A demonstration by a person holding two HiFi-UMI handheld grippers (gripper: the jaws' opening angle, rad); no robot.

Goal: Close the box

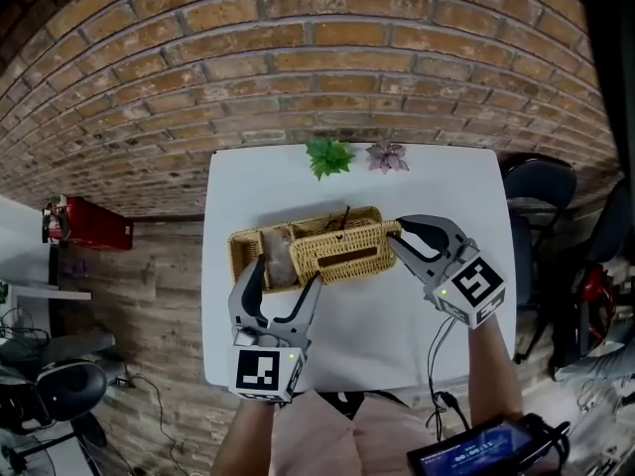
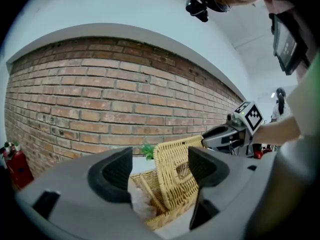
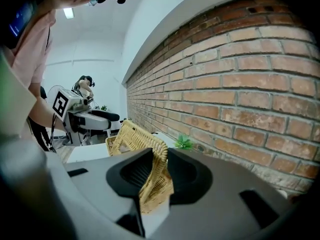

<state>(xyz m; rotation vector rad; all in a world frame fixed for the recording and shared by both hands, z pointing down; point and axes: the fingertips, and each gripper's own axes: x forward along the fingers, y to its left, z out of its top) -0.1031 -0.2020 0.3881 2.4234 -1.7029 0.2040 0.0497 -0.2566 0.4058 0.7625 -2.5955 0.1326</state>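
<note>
A wicker box (image 1: 246, 254) sits on the white table (image 1: 397, 325) with something pale inside it. Its woven lid (image 1: 342, 249) stands tilted, half raised over the right part of the box. My right gripper (image 1: 395, 234) is shut on the lid's right corner; in the right gripper view the lid (image 3: 142, 141) runs between the pads of that gripper (image 3: 159, 171). My left gripper (image 1: 285, 274) is open at the box's front left with nothing held. In the left gripper view, that gripper (image 2: 160, 171) frames the raised lid (image 2: 175, 174), with the right gripper (image 2: 206, 141) at the lid's top edge.
Two small potted plants, one green (image 1: 328, 155) and one purplish (image 1: 387, 154), stand at the table's far edge against the brick wall. A dark chair (image 1: 541, 181) is to the right of the table. A red extinguisher (image 1: 84, 224) lies on the floor at left.
</note>
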